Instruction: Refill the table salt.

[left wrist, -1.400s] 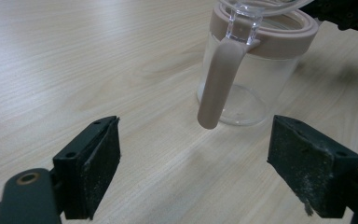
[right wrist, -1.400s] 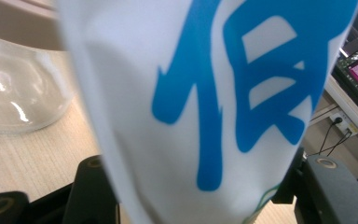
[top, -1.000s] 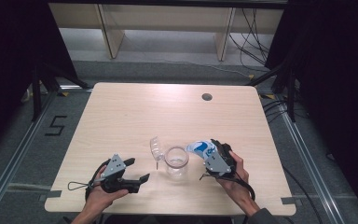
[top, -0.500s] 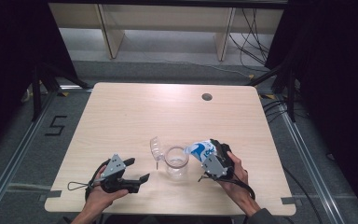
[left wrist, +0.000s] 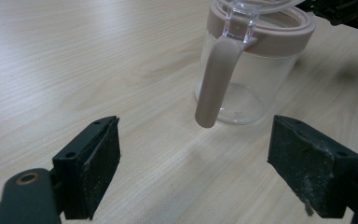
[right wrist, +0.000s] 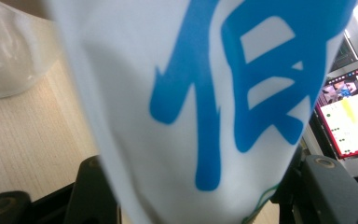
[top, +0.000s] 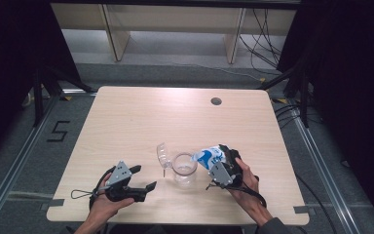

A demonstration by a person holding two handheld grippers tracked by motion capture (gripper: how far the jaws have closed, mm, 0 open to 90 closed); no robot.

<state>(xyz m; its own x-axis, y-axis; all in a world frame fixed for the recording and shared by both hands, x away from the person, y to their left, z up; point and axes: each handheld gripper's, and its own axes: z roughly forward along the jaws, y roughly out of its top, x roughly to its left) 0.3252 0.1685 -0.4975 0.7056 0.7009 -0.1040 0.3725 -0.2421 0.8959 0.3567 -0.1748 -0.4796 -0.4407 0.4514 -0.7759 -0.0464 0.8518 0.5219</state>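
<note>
High view: white, blue-printed pouch

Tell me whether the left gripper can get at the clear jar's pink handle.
Probably yes: the left gripper, jaws open, faces the pink handle of the clear jar with bare wooden table between.

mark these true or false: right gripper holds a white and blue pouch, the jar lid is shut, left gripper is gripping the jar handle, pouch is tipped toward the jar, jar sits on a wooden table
1. The right gripper holds a white and blue pouch. True.
2. The jar has its lid shut. False: the clear lid stands flipped open.
3. The left gripper grips the jar handle. False: its jaws are open, with the handle beyond them.
4. The pouch is tipped toward the jar. True.
5. The jar sits on a wooden table. True.
</note>
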